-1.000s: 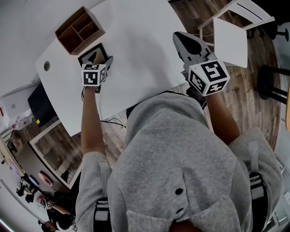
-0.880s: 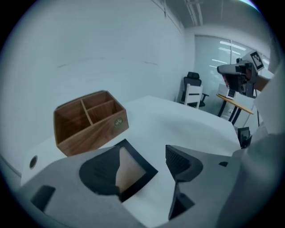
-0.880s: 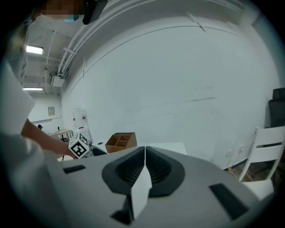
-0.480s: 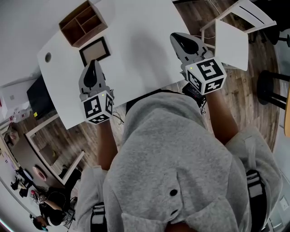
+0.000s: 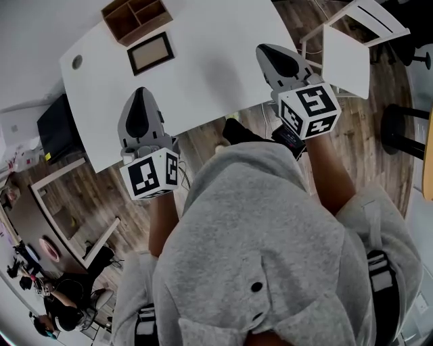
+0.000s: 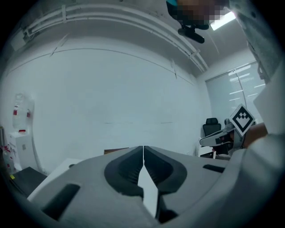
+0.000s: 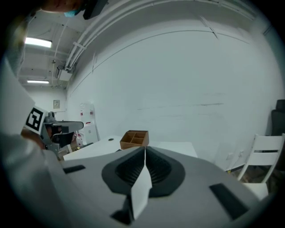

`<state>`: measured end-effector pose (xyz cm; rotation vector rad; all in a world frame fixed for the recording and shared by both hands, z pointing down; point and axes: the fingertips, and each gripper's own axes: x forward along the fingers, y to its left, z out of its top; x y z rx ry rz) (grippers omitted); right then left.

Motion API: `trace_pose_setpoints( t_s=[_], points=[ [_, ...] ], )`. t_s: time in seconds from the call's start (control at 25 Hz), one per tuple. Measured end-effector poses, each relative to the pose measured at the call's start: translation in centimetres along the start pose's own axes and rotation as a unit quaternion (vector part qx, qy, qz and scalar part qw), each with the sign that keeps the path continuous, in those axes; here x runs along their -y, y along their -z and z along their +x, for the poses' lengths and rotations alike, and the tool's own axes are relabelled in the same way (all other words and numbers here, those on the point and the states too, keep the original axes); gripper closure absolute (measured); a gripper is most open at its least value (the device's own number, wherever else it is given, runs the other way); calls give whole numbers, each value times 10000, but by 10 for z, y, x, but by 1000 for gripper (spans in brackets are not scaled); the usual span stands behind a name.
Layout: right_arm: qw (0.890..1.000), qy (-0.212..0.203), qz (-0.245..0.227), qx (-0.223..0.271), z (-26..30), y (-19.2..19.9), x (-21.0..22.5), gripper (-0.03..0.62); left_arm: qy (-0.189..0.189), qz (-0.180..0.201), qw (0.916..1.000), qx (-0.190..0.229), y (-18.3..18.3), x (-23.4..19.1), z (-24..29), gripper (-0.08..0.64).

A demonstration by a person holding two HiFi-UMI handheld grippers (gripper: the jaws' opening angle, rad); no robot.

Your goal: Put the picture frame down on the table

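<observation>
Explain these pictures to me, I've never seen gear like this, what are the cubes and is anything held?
No robot here: a person in a grey hooded top holds a two-jaw gripper in each hand. The marker cubes are part of those grippers. The head view looks steeply down from the person's head; the two gripper views look along each gripper's jaws. On the white table a dark rectangular picture frame lies flat beside a brown wooden compartment box. The left gripper and the right gripper are both shut and empty.
</observation>
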<state>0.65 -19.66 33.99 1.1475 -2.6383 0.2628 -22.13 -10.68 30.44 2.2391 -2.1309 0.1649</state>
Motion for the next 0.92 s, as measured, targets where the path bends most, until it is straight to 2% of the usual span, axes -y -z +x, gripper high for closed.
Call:
trace_pose_setpoints(
  t_s=[0.32,0.48,0.68,0.92],
  points=[
    [10000,73,-31,4,-41,15,-51,565,0,131,9999,95,9,5,-74,534],
    [10000,79,-31,48,-55,18,-67,565,70,83,9999,125,11,7,-95,538],
    [9998,140,-33,107,-71,22,-78,564,-38,32,9998,208,12,2,-114,538],
    [9998,151,-47,115,-91,29,-87,565,53,163,9997,178,16,11,-132,538]
  ],
)
